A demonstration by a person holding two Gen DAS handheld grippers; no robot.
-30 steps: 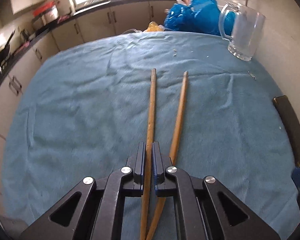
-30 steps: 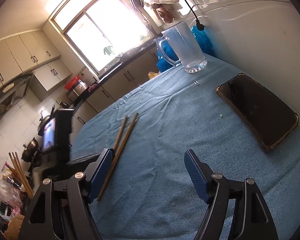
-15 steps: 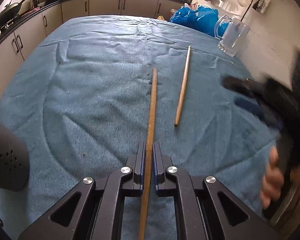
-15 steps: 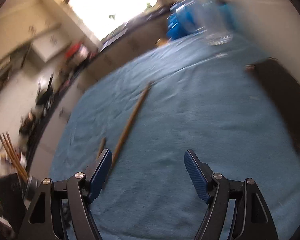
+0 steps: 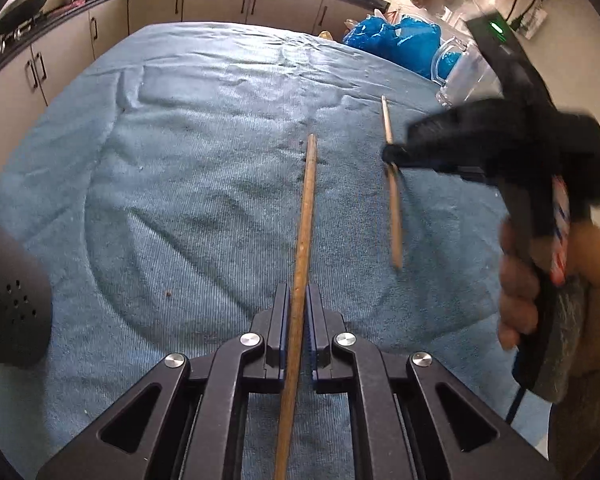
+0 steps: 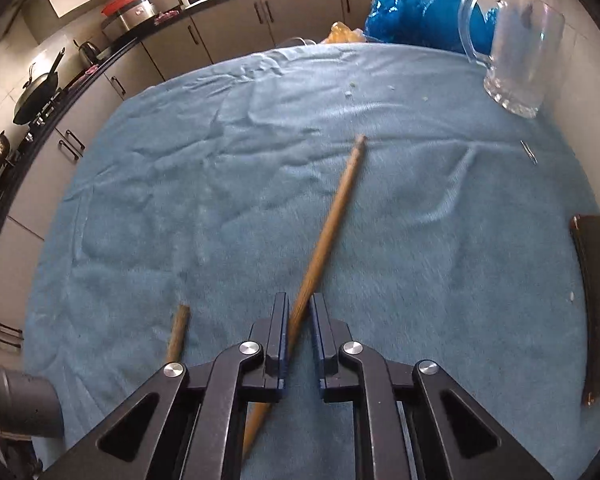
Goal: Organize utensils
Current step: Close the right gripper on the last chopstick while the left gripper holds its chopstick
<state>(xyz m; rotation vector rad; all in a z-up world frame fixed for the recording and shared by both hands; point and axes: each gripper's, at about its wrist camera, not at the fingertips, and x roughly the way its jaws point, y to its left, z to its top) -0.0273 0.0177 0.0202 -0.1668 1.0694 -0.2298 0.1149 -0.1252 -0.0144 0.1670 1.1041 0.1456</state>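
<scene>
We hold one chopstick clamped between the pads of our left claw; it runs straight out from the pads toward the far side, its tip over the blue cloth. The second chopstick now sits between the narrow jaws of our right claw, slanting far and to the right with its tip near the middle of the cloth; the jaws are nearly together around it, though we cannot tell for sure that the pads press it. In the left view it appears lifted at the right claw, its near end blurred. Half a second ago the right claw stood wide open with this stick lying flat on the cloth to its left. A glass mug stands far right, blue bags behind it, a phone at the right edge
</scene>
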